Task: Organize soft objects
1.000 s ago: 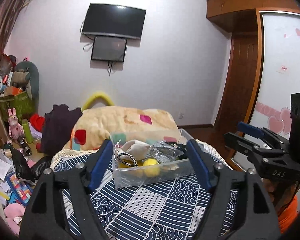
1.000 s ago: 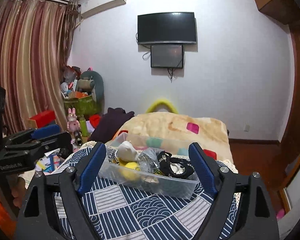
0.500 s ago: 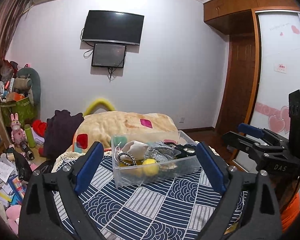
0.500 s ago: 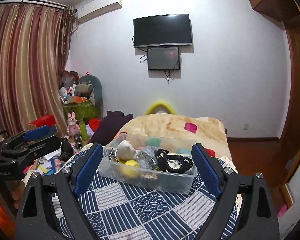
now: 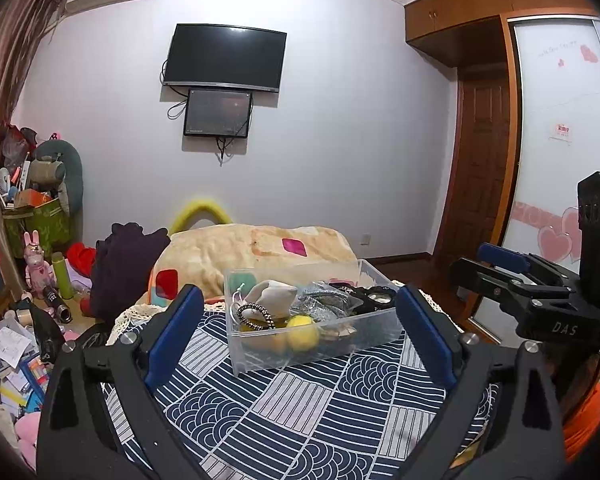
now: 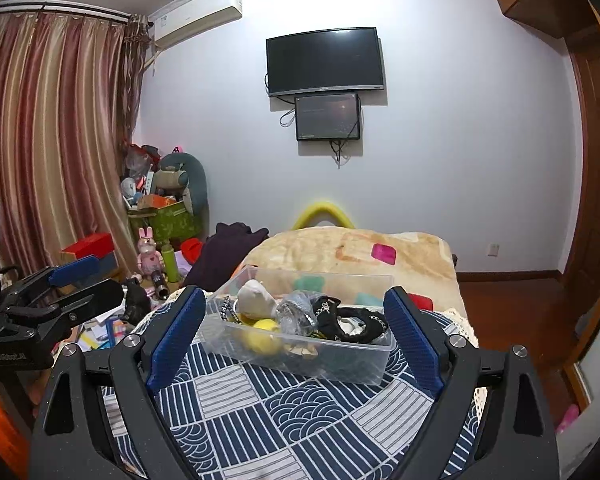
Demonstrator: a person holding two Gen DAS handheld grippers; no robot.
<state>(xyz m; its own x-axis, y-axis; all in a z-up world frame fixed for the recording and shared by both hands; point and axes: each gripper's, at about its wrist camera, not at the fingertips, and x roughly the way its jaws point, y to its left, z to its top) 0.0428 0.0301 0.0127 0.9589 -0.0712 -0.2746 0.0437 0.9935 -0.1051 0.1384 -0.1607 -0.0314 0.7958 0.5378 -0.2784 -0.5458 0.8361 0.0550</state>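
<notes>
A clear plastic bin (image 5: 260, 358) stands on a round table with a navy patterned cloth (image 5: 300, 412). It holds a white pouch (image 5: 272, 296), a yellow ball (image 5: 302, 330), a silver mesh bag (image 5: 324, 300) and black bands (image 6: 356, 322). My left gripper (image 5: 300, 320) is open and empty, hovering short of the bin. My right gripper (image 6: 294, 328) is open and empty, also short of the bin (image 6: 364, 364). Each gripper shows at the edge of the other's view.
A bed with a beige blanket (image 5: 260, 252) and dark clothes (image 5: 120, 264) lies behind the table. Cluttered toys and boxes (image 5: 28, 260) fill the left floor. A wardrobe (image 5: 556, 160) and door are on the right.
Both grippers have drawn back and risen from the bin, and their jaws have opened wider. The bin and its contents have not moved.
</notes>
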